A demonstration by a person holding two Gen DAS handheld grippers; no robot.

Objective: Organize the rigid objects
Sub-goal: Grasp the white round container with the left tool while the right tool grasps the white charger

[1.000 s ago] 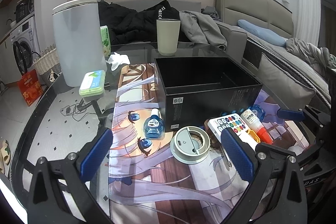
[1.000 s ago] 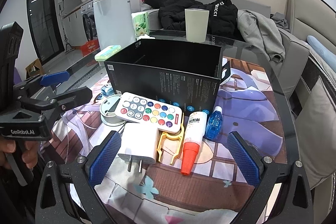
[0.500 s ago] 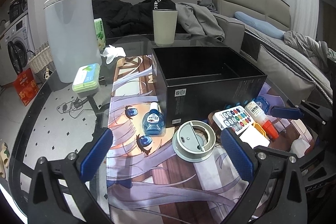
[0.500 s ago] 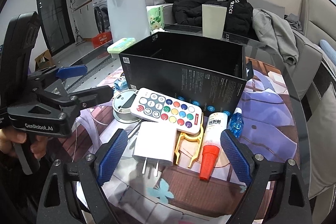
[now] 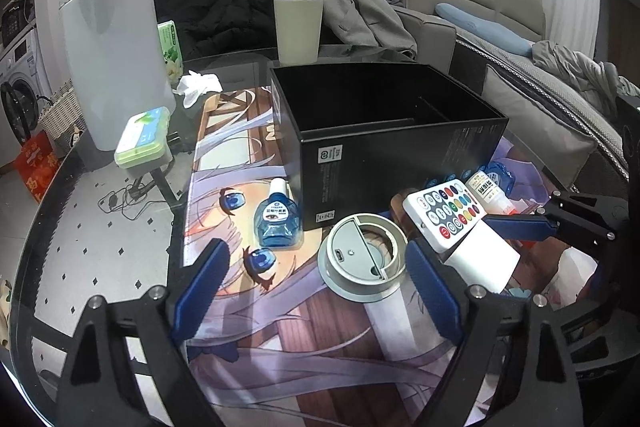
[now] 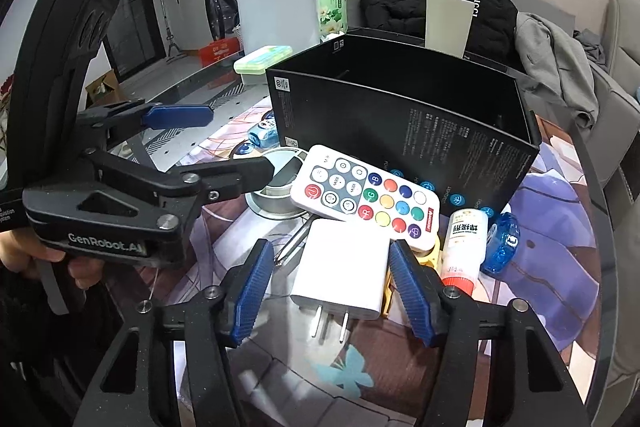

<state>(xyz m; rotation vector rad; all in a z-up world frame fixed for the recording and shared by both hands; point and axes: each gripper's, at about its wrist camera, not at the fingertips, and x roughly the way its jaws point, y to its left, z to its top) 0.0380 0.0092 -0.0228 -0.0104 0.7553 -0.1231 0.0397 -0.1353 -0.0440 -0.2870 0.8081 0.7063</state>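
- Right gripper [image 6: 332,283]: its blue pads now flank the white plug adapter [image 6: 344,275], closer together than half a second ago but not yet touching it; the adapter lies flat on the printed mat [image 5: 224,163], prongs toward the camera.
- Left gripper [image 5: 316,279]: jaws spread wide as before, now nearer the round grey device [image 5: 362,259], which sits just ahead of its right pad.
- Black box [image 5: 384,131]: open-topped, upright on the mat, unmoved; an inner divider shows, and the visible part of the interior holds nothing.
- Remote control [image 6: 364,199]: leans over the adapter's far edge, in front of the box.
- Glue bottle [image 6: 464,243] and blue eye-drop bottle [image 6: 500,243]: side by side right of the remote.
- Second eye-drop bottle [image 5: 278,217]: left of the box's near corner.
- Beige cup [image 5: 298,29]: stands behind the box.
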